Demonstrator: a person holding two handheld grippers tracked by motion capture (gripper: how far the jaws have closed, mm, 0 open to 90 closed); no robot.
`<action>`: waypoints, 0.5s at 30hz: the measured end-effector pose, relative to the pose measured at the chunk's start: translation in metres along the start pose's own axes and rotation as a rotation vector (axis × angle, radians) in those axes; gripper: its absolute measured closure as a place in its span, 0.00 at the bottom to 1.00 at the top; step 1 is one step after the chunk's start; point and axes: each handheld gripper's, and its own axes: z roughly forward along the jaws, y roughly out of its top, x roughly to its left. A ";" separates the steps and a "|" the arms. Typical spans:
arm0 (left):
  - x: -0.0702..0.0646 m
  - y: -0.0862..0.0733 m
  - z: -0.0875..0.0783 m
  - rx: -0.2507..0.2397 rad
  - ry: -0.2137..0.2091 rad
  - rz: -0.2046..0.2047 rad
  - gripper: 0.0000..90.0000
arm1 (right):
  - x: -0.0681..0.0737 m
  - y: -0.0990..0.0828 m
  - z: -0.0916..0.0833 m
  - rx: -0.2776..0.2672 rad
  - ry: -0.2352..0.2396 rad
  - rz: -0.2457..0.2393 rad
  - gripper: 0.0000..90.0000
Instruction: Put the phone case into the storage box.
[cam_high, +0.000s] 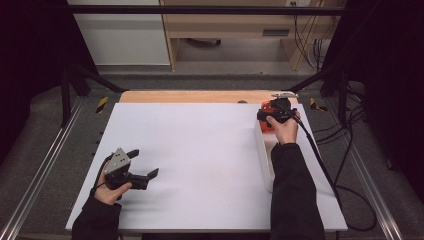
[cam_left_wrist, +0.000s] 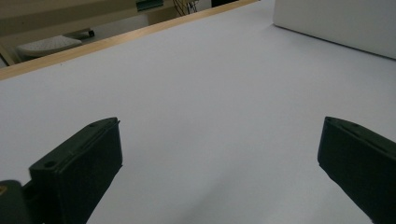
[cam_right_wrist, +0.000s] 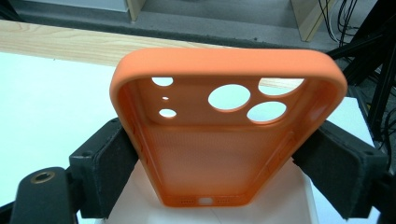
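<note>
An orange phone case (cam_right_wrist: 229, 144) with camera cut-outs stands between the jaws of my right gripper (cam_right_wrist: 224, 158). Its open side faces the camera, and the black pads (cam_right_wrist: 109, 161) press on its two long edges. In the high view that right gripper (cam_high: 268, 114) is at the far right of the white board, above the far end of a long white box (cam_high: 263, 152), with the orange phone case (cam_high: 265, 106) showing in front of the hand. My left gripper (cam_high: 145, 161) rests low over the near left of the board, jaws wide apart. Between the left gripper (cam_left_wrist: 219, 154) jaws there is bare white surface.
The white board (cam_high: 200, 145) lies on a wooden table whose edge (cam_high: 200, 96) shows at the back. The white box (cam_left_wrist: 336, 23) runs along the board's right side. Black cables (cam_high: 345, 165) trail off the right edge. Metal rails frame both sides.
</note>
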 end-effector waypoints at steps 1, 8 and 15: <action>0.000 0.000 0.000 0.001 0.000 0.001 0.00 | 0.000 0.000 0.000 0.000 0.000 0.001 0.17; 0.000 0.000 0.000 0.004 -0.003 0.003 0.00 | -0.002 -0.001 0.000 -0.002 0.008 0.010 0.16; 0.000 0.000 0.001 0.007 -0.004 0.005 0.00 | -0.005 -0.001 0.001 0.018 0.038 0.000 0.05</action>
